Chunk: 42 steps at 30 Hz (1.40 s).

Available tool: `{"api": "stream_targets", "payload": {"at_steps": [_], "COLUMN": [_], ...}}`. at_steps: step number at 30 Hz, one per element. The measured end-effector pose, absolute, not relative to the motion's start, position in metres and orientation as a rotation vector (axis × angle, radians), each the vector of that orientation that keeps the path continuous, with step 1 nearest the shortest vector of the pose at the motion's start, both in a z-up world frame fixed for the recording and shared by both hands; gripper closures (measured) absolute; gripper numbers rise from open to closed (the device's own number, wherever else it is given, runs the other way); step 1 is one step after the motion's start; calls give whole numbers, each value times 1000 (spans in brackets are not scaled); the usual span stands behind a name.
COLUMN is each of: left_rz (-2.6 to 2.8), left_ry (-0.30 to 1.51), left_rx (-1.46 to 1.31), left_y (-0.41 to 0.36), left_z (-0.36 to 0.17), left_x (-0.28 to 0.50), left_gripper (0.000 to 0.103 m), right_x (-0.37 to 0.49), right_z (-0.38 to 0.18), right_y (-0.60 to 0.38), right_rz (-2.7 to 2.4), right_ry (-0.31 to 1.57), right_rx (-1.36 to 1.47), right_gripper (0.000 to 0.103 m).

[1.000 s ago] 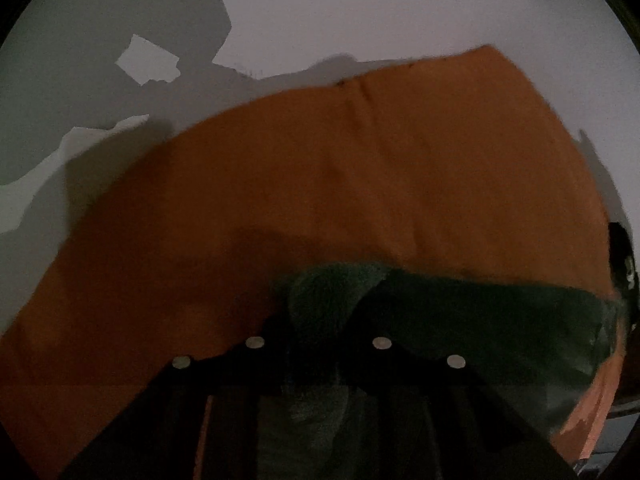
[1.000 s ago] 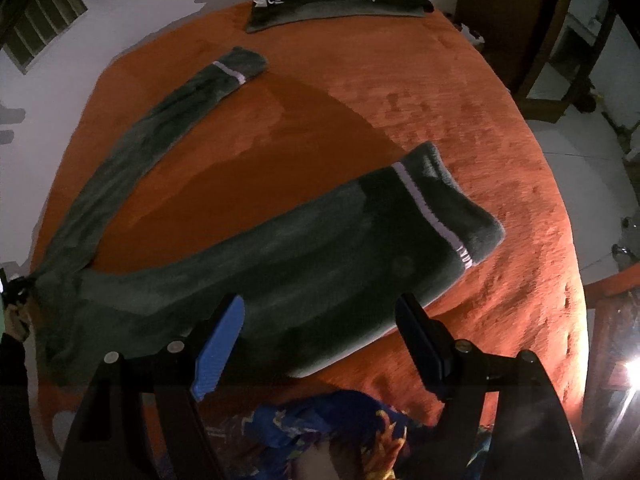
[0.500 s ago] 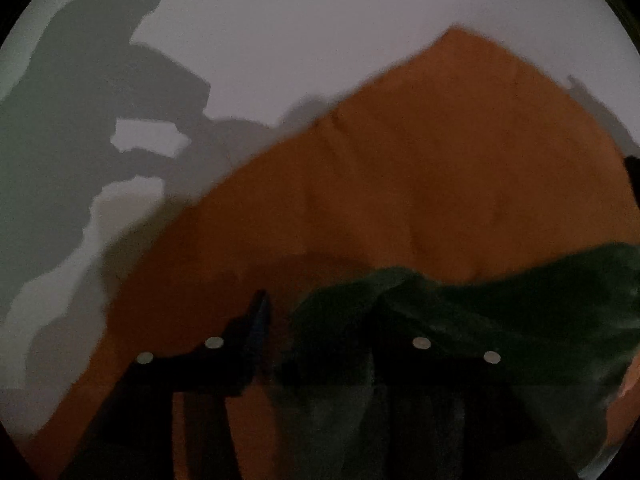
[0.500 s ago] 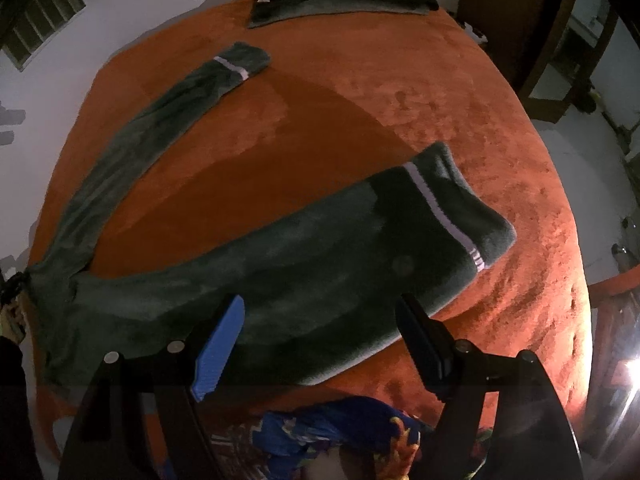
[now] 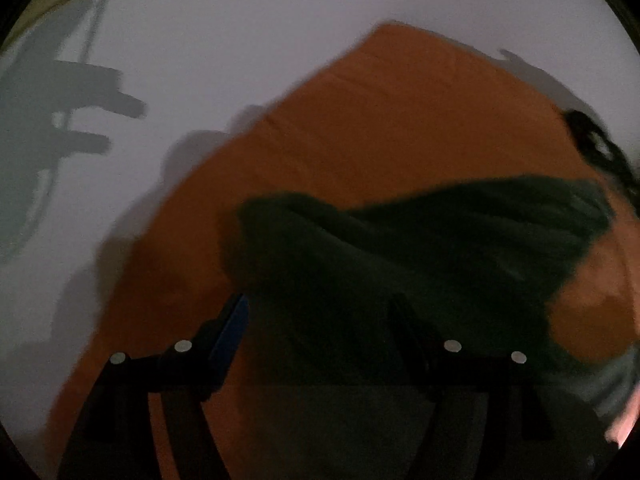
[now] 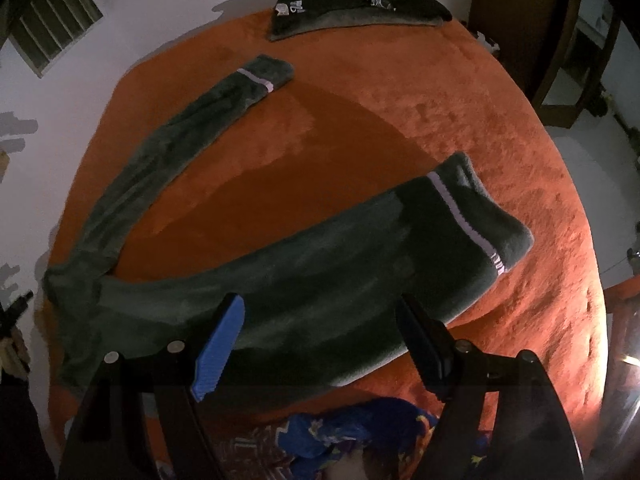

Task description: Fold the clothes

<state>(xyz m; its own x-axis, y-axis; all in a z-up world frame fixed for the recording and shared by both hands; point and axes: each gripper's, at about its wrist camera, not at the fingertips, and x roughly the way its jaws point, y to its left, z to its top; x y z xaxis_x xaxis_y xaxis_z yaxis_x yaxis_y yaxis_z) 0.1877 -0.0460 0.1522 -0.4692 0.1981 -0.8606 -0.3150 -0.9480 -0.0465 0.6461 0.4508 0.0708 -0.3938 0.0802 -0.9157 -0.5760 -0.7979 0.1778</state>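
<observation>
Dark green fleece trousers [image 6: 320, 264] lie spread on an orange blanket [image 6: 400, 92], legs apart, each cuff with a white stripe. The waist end [image 6: 68, 300] lies at the left edge of the bed. My right gripper [image 6: 320, 308] hangs open above the nearer leg, touching nothing. In the dim, blurred left wrist view the waist end of the trousers [image 5: 420, 248] lies bunched on the blanket [image 5: 400, 120]. My left gripper [image 5: 318, 304] is above it with its jaws opening. Cloth shows between the fingers, but the pads do not press on it.
A folded dark garment [image 6: 360, 8] lies at the bed's far edge. A blue patterned cloth [image 6: 360, 432] sits at the near edge under my right gripper. Dark wooden furniture [image 6: 560, 40] stands to the right. A white wall [image 5: 280, 40] borders the bed on the left.
My left gripper has let go of the trousers' waist, spread its jaws and lifted away from the cloth. The waist has dropped onto the blanket. The right gripper has stayed put.
</observation>
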Motion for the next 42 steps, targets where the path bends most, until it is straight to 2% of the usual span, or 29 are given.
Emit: {"api": "stream_targets", "payload": {"at_steps": [4, 6, 11, 17, 18, 19, 22, 25, 28, 30, 33, 35, 39, 42], "left_rz": [2490, 2556, 2495, 2352, 2340, 2332, 2331, 2367, 2317, 2327, 2357, 2345, 2321, 2264], "left_ry": [314, 355, 104, 81, 98, 117, 163, 106, 90, 90, 98, 124, 214, 110], "left_rx": [-1280, -1306, -1594, -1743, -1731, -1716, -1667, -1686, -1738, -1739, -1671, -1619, -1620, -1695], "left_y": [-53, -78, -151, -155, -153, -150, -145, -170, -186, -190, -191, -188, -189, -197], "left_z": [167, 163, 113, 33, 29, 26, 23, 25, 19, 35, 67, 85, 85, 63], "left_x": [222, 225, 213, 226, 232, 239, 257, 264, 263, 261, 260, 261, 265, 260], "left_gripper": [30, 30, 30, 32, 41, 80, 93, 91, 80, 74, 59, 45, 41, 41], "right_x": [664, 674, 696, 714, 716, 719, 723, 724, 717, 713, 707, 708, 716, 739], "right_z": [63, 57, 43, 35, 35, 34, 32, 28, 21, 17, 9, 2, -11, -23], "right_y": [458, 463, 479, 502, 503, 503, 503, 504, 510, 516, 524, 532, 551, 572], "right_rz": [2206, 2190, 2165, 2134, 2131, 2132, 2132, 2129, 2131, 2130, 2120, 2108, 2068, 1993], "right_ry": [680, 692, 676, 721, 724, 727, 733, 752, 797, 829, 873, 891, 921, 991], "right_rx": [-1430, -1429, -1454, -1421, -1418, -1418, -1421, -1410, -1365, -1331, -1286, -1258, -1195, -1141], "right_gripper": [26, 26, 26, 26, 26, 26, 26, 26, 26, 26, 26, 26, 26, 26]}}
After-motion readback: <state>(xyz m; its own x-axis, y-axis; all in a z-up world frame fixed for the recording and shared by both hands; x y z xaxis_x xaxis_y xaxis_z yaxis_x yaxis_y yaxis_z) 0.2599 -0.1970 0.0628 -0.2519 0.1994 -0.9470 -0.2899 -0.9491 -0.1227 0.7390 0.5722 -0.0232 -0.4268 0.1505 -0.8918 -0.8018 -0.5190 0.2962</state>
